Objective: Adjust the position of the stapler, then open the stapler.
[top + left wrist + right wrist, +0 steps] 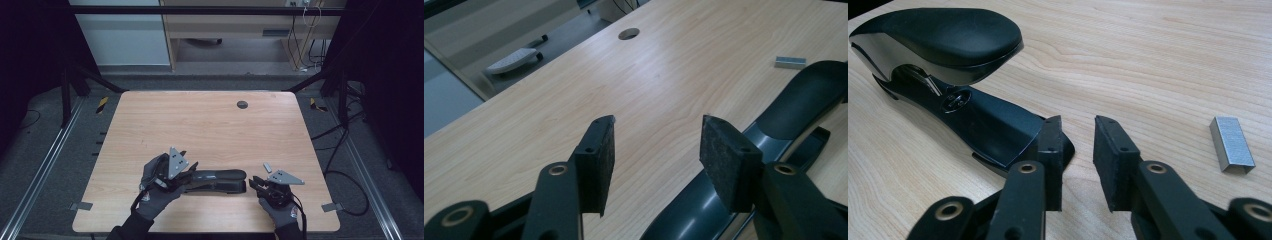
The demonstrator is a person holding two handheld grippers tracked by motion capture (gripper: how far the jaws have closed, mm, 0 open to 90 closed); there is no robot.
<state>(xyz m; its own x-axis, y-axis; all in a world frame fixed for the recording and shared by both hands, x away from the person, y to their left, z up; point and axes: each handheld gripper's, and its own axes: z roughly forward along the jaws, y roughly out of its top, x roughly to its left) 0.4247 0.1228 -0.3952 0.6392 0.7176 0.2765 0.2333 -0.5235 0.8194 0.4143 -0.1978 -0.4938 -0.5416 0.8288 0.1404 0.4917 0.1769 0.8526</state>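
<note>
The black stapler (217, 180) lies near me on the surface (210, 125), long axis left to right. My left hand-held gripper (192, 167) and right hand-held gripper (254, 182) flank its ends, both released; the staple strip (1232, 144) lies right.

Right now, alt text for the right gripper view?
The right claw stands open just above a light wooden table, nothing between its black pads. A black stapler lies ahead to the left, its near end by the left pad; a small strip of staples lies at right.
</note>
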